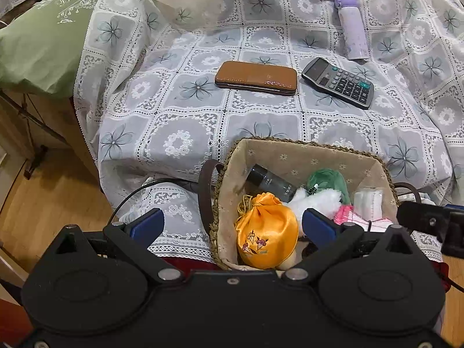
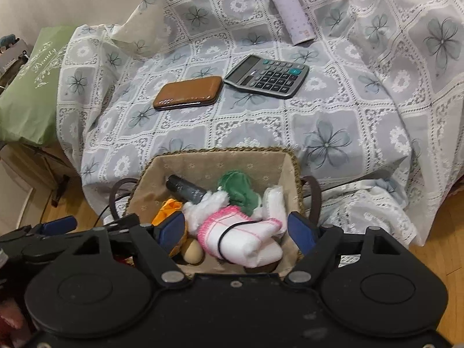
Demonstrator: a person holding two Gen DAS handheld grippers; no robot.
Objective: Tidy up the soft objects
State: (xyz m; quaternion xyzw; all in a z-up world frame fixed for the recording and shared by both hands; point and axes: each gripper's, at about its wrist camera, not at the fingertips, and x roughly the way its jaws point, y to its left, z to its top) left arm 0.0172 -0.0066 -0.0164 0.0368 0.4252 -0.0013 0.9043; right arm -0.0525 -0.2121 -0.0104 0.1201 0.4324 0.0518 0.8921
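My two grippers hover over a lined basket (image 2: 220, 159) at the lower centre of both views, the sorting of soft things seemingly near its end. Inside lie an orange satin pouch (image 1: 266, 232), a white plush (image 1: 316, 200), a green cloth (image 2: 237, 188), a pink-trimmed white sock roll (image 2: 240, 235) with a black band round it, a white packet (image 1: 368, 203), a dark bottle (image 2: 185, 188) and a small beige egg-shaped thing (image 2: 192, 250).

My right gripper (image 2: 236, 232) has its jaws released, standing apart on either side of the sock roll without pressing it; the roll rests in the basket's near right corner. My left gripper (image 1: 233, 226) also has its jaws spread wide, nothing between the pads, one pad outside the basket's left wall, the other over the plush.

Left out on the flowered cloth (image 2: 333, 121), in the upper half of the frame, are a brown case (image 2: 188, 92), a calculator (image 2: 266, 75) just right of it and a lilac flask (image 2: 290, 11) farther up. All three look hard, so I judge nothing soft remains outside. A green pillow (image 1: 43, 37) sits at the upper left.

What may remain: drawing both grippers clear, and perhaps removing the bottle, if only soft things belong there.
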